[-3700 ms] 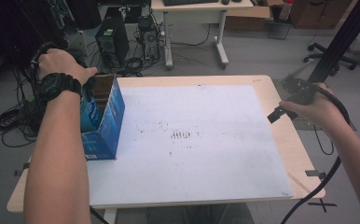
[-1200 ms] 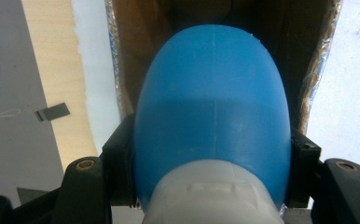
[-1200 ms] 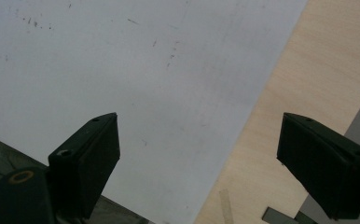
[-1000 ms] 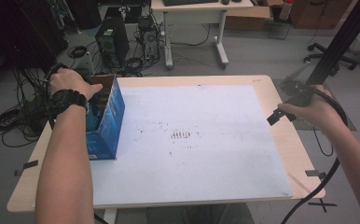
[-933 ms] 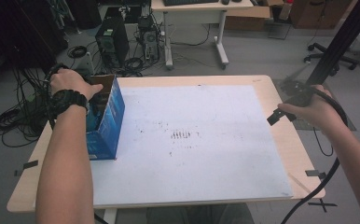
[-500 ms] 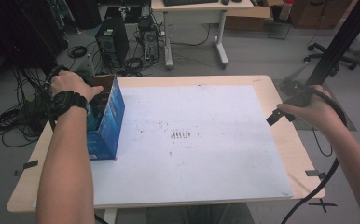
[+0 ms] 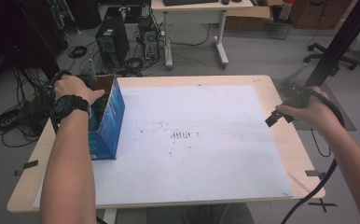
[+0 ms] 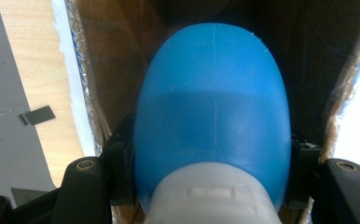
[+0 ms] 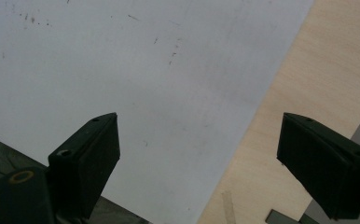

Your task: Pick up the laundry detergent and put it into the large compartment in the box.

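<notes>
- Left gripper (image 8: 211, 186) is down inside the open-topped blue cardboard box (image 7: 109, 122) at the table's left edge, jaws clamped on either side of a smooth blue plastic bottle with a white cap end (image 8: 213, 121).
- In the left gripper view the bottle's long axis runs straight along the jaws: white cap end nearest the camera, rounded blue end pointing away, deeper into the brown cardboard interior.
- One bottle, one box, that's the count; two grippers, one per hand.
- From the high view the left hand (image 7: 74, 89) sits over the box's open top, a black watch on the wrist; the bottle itself can't be made out from up there.
- Right gripper (image 9: 199, 154) hovers with its jaws spread wide, nothing between them, over the white paper sheet (image 9: 122, 70) where it meets the pale wooden table (image 9: 308, 74).
- The high view puts the right hand (image 7: 308, 112) at the table's right edge, well apart from the box, cable trailing down.
- The box stands on the white sheet's left margin.
</notes>
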`<control>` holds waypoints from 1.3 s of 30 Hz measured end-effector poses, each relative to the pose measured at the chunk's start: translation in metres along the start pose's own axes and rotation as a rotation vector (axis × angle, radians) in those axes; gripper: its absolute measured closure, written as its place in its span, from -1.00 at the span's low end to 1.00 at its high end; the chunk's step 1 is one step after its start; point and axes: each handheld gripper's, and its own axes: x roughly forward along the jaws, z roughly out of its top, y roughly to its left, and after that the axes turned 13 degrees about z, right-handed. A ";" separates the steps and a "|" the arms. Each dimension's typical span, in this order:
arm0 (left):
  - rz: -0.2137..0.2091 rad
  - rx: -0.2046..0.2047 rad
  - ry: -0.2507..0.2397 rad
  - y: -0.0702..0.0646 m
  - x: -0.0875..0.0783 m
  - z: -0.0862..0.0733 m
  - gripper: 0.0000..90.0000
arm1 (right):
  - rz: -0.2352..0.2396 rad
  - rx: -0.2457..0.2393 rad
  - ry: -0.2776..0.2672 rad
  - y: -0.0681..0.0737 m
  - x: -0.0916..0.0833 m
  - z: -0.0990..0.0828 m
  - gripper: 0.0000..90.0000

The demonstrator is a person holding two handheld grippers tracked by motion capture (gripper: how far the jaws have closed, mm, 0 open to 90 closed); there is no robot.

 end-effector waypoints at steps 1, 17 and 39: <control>-0.001 0.000 0.000 0.000 0.001 0.000 -0.16 | -0.001 0.001 0.001 0.000 0.001 0.000 -0.71; -0.009 0.001 0.002 0.000 0.012 0.002 -0.16 | 0.005 0.006 0.007 -0.003 0.006 0.001 -0.71; -0.008 0.008 -0.008 -0.003 0.019 0.004 -0.17 | 0.009 0.007 0.017 -0.004 0.012 0.002 -0.71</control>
